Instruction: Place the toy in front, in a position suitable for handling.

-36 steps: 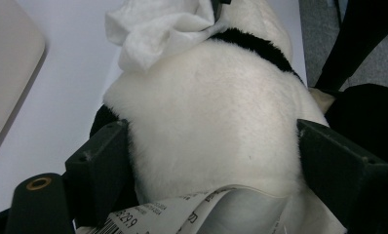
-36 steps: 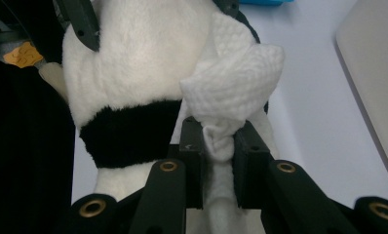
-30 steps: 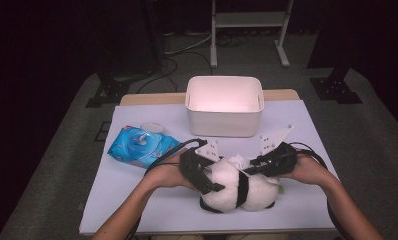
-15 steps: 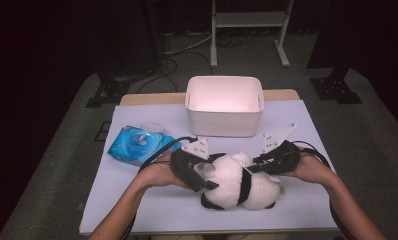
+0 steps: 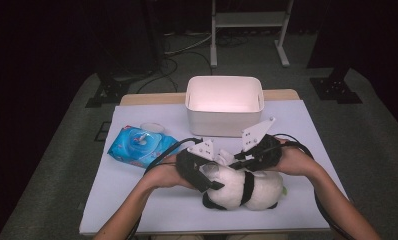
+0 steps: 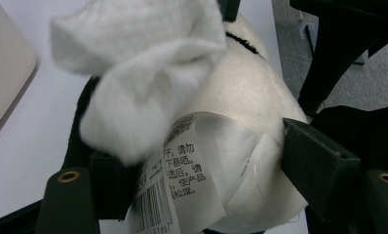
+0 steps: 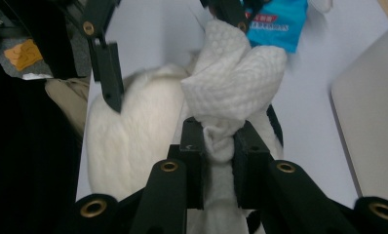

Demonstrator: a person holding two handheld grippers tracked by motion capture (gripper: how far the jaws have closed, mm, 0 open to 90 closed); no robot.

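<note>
From the high view, I saw the panda plush (image 5: 244,187) lying on the worktop (image 5: 137,200) near its front edge, both tools on it, the white bin (image 5: 224,105) behind and the blue wipes pack (image 5: 139,145) at left. Open room lay to the right.

In the left tool view, my left tool (image 6: 202,161) stood wide around the plush's soft body, its label (image 6: 182,180) between the jaws.

In the right tool view, my right tool (image 7: 220,141) pinched a crumpled white wipe (image 7: 236,73) narrowly. I judged both light, soft and compressible; the plush's middle offered the best hold.
</note>
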